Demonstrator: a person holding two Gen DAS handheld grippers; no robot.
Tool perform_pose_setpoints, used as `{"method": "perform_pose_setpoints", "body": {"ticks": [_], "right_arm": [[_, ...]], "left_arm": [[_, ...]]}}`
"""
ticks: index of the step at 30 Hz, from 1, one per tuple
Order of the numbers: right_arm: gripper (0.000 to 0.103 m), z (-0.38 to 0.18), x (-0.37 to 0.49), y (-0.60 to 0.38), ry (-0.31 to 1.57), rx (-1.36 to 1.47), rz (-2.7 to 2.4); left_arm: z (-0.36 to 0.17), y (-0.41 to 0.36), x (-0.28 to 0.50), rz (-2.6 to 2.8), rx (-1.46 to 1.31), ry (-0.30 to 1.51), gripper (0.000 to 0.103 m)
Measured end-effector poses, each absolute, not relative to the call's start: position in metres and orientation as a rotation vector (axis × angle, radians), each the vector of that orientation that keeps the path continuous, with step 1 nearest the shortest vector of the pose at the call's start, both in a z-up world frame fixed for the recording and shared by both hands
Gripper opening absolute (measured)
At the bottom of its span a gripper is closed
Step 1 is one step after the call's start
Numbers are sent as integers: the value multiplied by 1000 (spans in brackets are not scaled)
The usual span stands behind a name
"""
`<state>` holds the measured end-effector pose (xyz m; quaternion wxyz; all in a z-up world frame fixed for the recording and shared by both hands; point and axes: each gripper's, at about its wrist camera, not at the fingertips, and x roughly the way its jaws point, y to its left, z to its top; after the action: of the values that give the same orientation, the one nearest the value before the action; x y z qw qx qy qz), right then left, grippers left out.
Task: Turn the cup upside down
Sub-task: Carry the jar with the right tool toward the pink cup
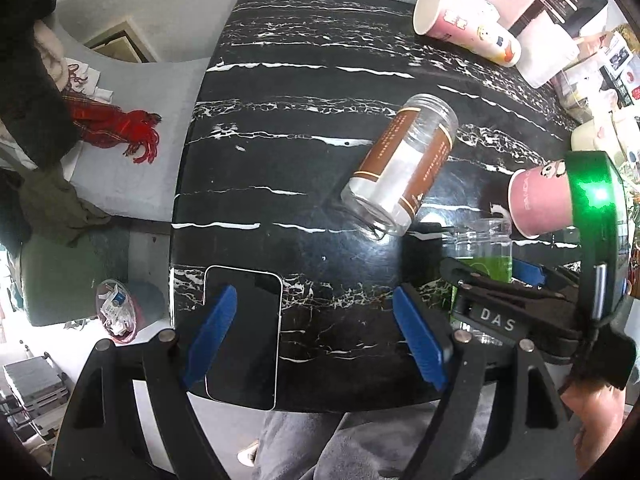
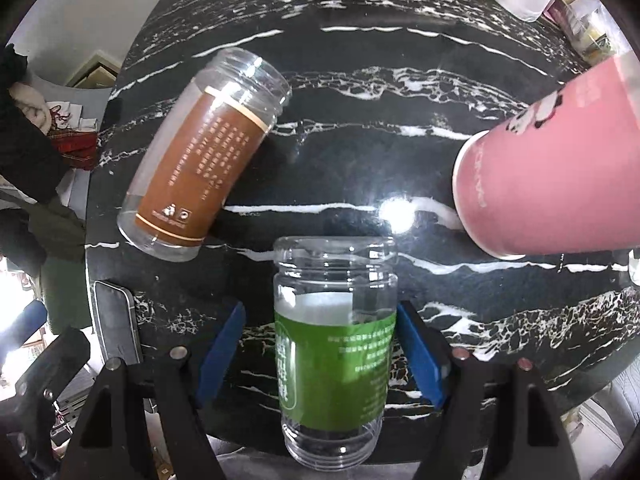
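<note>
Right wrist view: right gripper [image 2: 320,354] stands spread, its blue pads flanking the green-labelled jar [image 2: 334,354], the right pad touching, the left clear of it. Beyond lie the brown-labelled jar [image 2: 204,152] and pink cup [image 2: 560,184] on the black marble table [image 2: 360,128]. Left gripper [image 1: 316,340] hangs wide apart, empty, above a phone [image 1: 256,320].

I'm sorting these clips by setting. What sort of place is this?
Probably a lived-in home: a black marble table with paper cups, empty jars and a phone, clothes piled beside it.
</note>
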<state>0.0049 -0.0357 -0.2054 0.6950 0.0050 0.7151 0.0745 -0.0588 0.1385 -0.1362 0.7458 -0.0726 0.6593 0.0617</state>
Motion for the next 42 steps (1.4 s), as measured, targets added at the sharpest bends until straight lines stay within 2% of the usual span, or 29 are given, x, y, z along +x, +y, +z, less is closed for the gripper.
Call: {"method": "perform_pose_setpoints", "body": {"ticks": [11,13,15,21,34,42], "right_arm": [[77,-222,8,-25,1613,-68,161],[74,-225,8,-23,1618,-65,166],[61,-226,8,-20,1625,-49,179],[60,-227,4,-18,1623,-33,190],[60,-169,-1,-47,1518,-38,269],[60,-139,-6,-59,1354,-21,302]], "left_arm": [[-136,137,-60,131,-154,1443,80],[-136,137,-59,132,-152,1444,80],[-136,136,-59,132,-151,1445,80],[-138,138,-60,135,-151,1452,80],[-116,136,-56,119,-153,1420,80],[-104,127,-49,100,-138,1395,80]]}}
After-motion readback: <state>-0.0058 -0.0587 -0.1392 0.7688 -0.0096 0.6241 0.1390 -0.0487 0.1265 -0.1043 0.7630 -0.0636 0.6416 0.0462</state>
